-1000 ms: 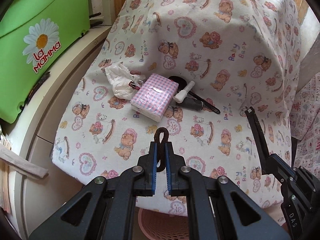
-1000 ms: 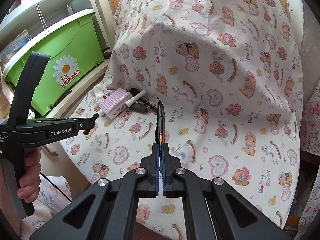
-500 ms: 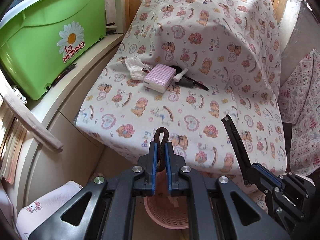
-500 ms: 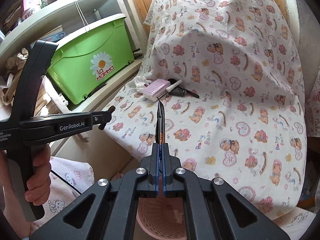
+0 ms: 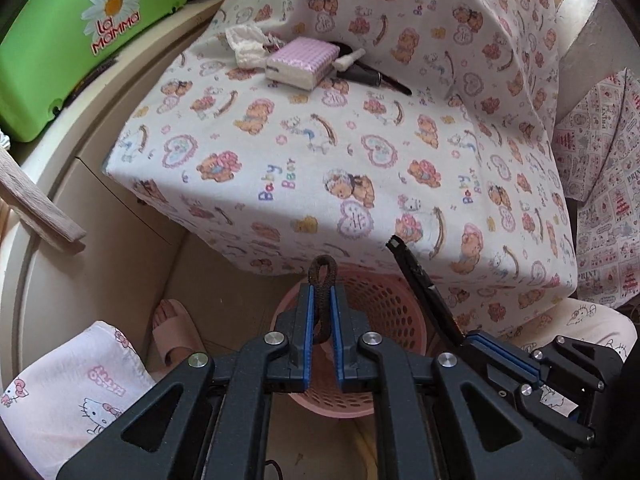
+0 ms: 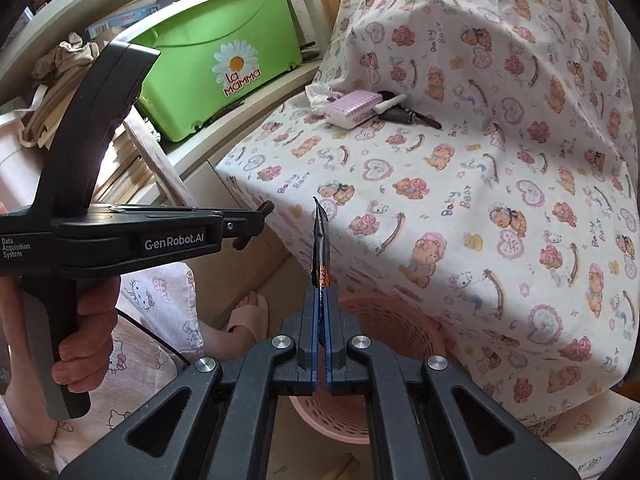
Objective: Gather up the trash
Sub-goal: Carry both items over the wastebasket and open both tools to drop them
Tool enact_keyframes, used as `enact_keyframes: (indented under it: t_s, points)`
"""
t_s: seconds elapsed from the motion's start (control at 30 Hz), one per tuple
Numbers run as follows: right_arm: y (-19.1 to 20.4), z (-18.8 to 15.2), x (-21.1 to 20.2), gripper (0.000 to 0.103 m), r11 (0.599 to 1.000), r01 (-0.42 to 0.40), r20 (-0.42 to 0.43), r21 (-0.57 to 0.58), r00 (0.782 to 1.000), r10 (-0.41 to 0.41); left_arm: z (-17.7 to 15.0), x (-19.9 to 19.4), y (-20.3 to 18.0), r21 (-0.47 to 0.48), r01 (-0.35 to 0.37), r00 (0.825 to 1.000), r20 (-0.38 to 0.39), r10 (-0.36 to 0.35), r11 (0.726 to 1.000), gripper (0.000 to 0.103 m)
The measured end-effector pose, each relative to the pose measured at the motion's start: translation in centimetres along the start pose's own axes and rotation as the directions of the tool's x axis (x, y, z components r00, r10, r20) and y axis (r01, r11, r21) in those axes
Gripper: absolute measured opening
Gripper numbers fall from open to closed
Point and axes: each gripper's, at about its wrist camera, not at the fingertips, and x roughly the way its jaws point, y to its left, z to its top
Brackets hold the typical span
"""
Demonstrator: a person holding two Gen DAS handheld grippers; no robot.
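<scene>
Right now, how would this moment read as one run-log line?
left gripper: shut on dark brown fabric loop | right gripper: shut on flat black wrapper | both above pink perforated plastic basket

I am holding a dark brown elastic loop upright in my left hand-held gripper, and a flat black wrapper with orange print edge-up in my right hand-held gripper. Both are hanging above the pink perforated basket standing on the floor below the bed's near edge.
</scene>
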Motion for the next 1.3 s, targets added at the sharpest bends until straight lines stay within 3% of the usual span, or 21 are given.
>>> enact_keyframes:
  t_s: [0.3, 0.57, 0.97, 1.1, 1.3]
  points:
    - [-0.8, -1.4, 4.0, 0.003, 0.998, 0.054, -0.128, 0.016, 0.99, -0.052, -1.0, 4.2, 0.0, -0.017, 0.001, 0.993, -0.114, -0.003, 1.0, 0.008]
    - [-2.7, -3.0, 8.7, 0.003, 0.991, 0.122, -0.279, 0.049, 0.955, -0.104, -2.4, 9.2, 0.6, -0.056, -0.004, 0.969, -0.247, -0.01, 0.998, 0.008]
    - [-3.2, -5.2, 12.7, 0.003, 0.981, 0.19, -0.365, 0.024, 0.916, -0.169, -4.2, 13.9, 1.3, -0.063, -0.079, 0.934, -0.354, 0.052, 0.995, 0.008]
    - [-3.8, -6.1, 13.0, 0.003, 0.975, 0.223, -0.38, 0.002, 0.902, -0.205, -5.0, 15.0, 1.8, -0.085, -0.067, 0.923, -0.384, 0.029, 0.994, 0.008]
    - [-3.9, -6.4, 13.2, 0.003, 0.976, 0.217, -0.4, 0.0, 0.895, -0.198, -5.8, 16.6, 1.4, -0.06, -0.105, 0.914, -0.4, 0.073, 0.993, 0.008]
